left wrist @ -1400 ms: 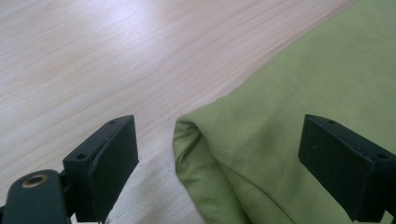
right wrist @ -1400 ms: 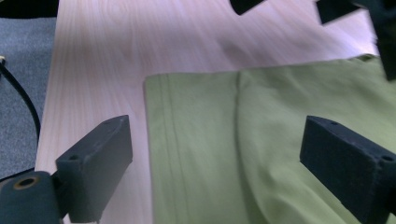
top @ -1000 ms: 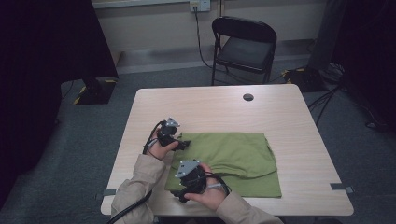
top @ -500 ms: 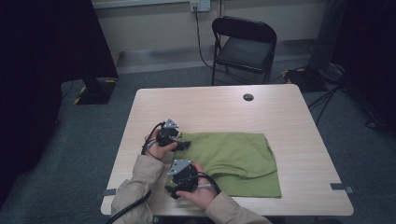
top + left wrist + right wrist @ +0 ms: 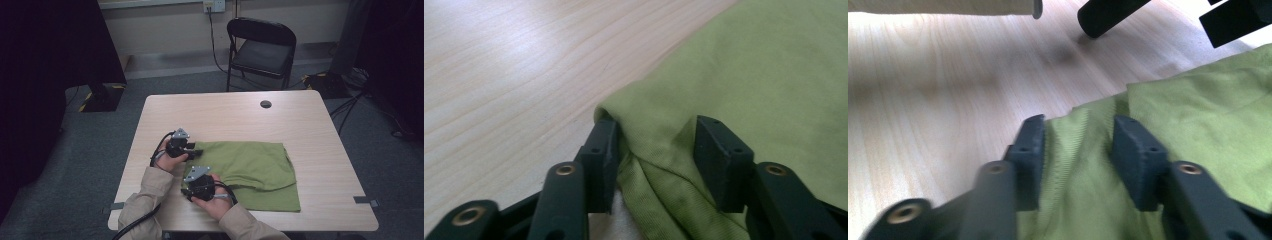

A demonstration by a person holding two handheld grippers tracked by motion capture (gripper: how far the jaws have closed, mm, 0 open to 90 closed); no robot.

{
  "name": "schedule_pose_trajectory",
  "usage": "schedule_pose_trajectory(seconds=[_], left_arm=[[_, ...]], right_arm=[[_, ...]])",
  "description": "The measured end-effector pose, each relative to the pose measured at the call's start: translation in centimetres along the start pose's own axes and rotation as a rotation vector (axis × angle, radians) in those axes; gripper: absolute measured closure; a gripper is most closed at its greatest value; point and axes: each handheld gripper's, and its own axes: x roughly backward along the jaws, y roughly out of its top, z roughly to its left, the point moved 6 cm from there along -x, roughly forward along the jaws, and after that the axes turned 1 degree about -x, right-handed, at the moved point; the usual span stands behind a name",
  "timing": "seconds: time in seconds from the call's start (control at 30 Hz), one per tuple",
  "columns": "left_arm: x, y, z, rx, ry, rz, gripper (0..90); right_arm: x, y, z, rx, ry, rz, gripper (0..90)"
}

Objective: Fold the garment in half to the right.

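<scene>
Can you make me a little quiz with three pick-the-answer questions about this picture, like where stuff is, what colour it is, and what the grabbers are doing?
1. Where does the cloth lie?
A. on the chair
B. on the table
C. on the floor

2. What colour is the cloth?
A. red
B. blue
C. green

3. How do the jaws of the left gripper stand?
A. open, with a bunched corner of cloth between them
B. shut on a cup
C. pointing up in the air

Answers:
1 B, the high view shows it spread on the wooden top.
2 C, it looks green in all three views.
3 A, the left gripper view shows a gap between the jaws with cloth in it.
</scene>
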Motion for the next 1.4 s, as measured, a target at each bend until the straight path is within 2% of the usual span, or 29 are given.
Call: schedule_pose_trajectory(seconds=[0.13, 0.2, 0.27, 0.33, 0.43, 0.53, 0.7, 0.93, 1.13, 1.4], left_arm=[[0.1, 0.0, 0.0, 0.012, -0.022, 0.003, 59.8], [0.2, 0.0, -0.3, 0.031, -0.046, 0.003, 71.9], [0.3, 0.1, -0.3, 0.011, -0.019, 0.014, 79.5], [0.5, 0.3, -0.5, -0.017, -0.005, 0.031, 81.1], [1.1, 0.6, -0.8, -0.053, 0.018, 0.068, 81.4], [2.1, 1.1, -1.0, -0.077, 0.046, 0.081, 81.5], [3.9, 2.1, -1.5, -0.137, 0.092, 0.140, 81.6], [6.4, 3.8, -1.8, -0.195, 0.134, 0.201, 81.6], [8.5, 4.5, -1.6, -0.233, 0.165, 0.242, 81.5], [11.2, 4.6, -0.7, -0.233, 0.204, 0.273, 81.4]], right_arm=[[0.2, -0.1, 0.1, 0.007, 0.005, 0.001, 75.3], [0.3, -0.1, 0.2, 0.009, 0.007, 0.001, 80.6], [0.3, -0.2, 0.2, 0.015, 0.009, 0.002, 84.6], [0.4, -0.2, 0.3, 0.031, 0.006, 0.004, 86.2], [0.7, 0.0, 0.6, 0.047, 0.010, -0.008, 86.8], [1.3, 0.6, 1.1, 0.047, 0.022, -0.044, 86.9], [2.3, 2.2, 2.0, 0.058, 0.049, -0.089, 86.8], [3.5, 4.3, 3.1, 0.075, 0.076, -0.143, 86.7], [4.0, 6.1, 4.0, 0.090, 0.099, -0.171, 86.5], [4.2, 8.4, 5.4, 0.106, 0.121, -0.210, 86.4]])
